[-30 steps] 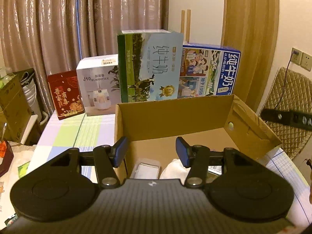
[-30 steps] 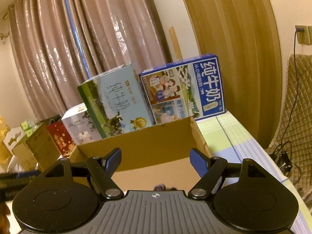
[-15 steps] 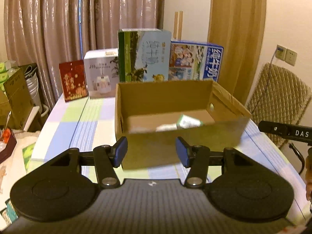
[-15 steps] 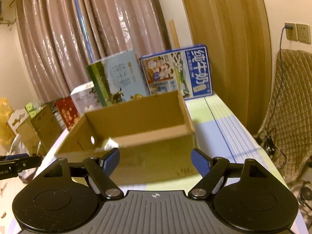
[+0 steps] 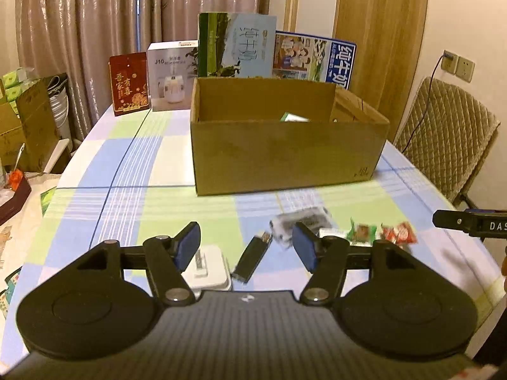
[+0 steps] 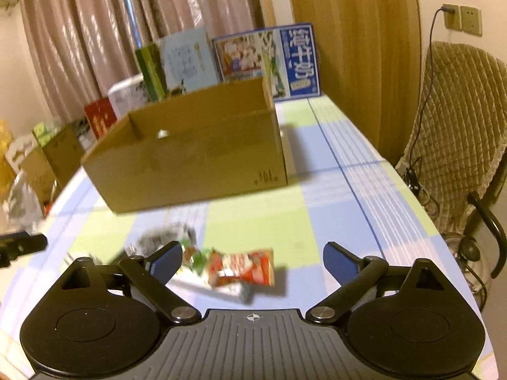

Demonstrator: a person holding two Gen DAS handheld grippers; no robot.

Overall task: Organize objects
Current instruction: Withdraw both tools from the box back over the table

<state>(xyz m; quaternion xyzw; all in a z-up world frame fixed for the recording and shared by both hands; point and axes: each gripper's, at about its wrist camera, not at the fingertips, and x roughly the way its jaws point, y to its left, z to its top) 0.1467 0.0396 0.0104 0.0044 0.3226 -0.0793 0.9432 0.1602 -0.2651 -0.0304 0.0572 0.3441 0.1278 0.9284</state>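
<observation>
An open cardboard box (image 5: 285,148) (image 6: 196,161) stands mid-table with a few items inside. In front of it lie loose items: a white charger (image 5: 207,267), a black lighter (image 5: 252,258), a black-and-white packet (image 5: 301,220), a green candy (image 5: 362,232) and a red snack packet (image 5: 397,232) (image 6: 244,267). My left gripper (image 5: 247,245) is open above the lighter and charger, holding nothing. My right gripper (image 6: 252,261) is open over the red snack packet, holding nothing. Its tip (image 5: 469,223) shows at the right edge of the left wrist view.
Milk cartons (image 5: 236,46) (image 5: 313,57), a white humidifier box (image 5: 172,76) and a red box (image 5: 129,84) line the table's far edge behind the cardboard box. A padded chair (image 6: 459,139) stands to the right. Cartons and clutter (image 5: 28,126) sit left of the table.
Both grippers have pulled back from over the box toward the table's near side and tilted down. The loose items in front of the box have come into view. Both stay open.
</observation>
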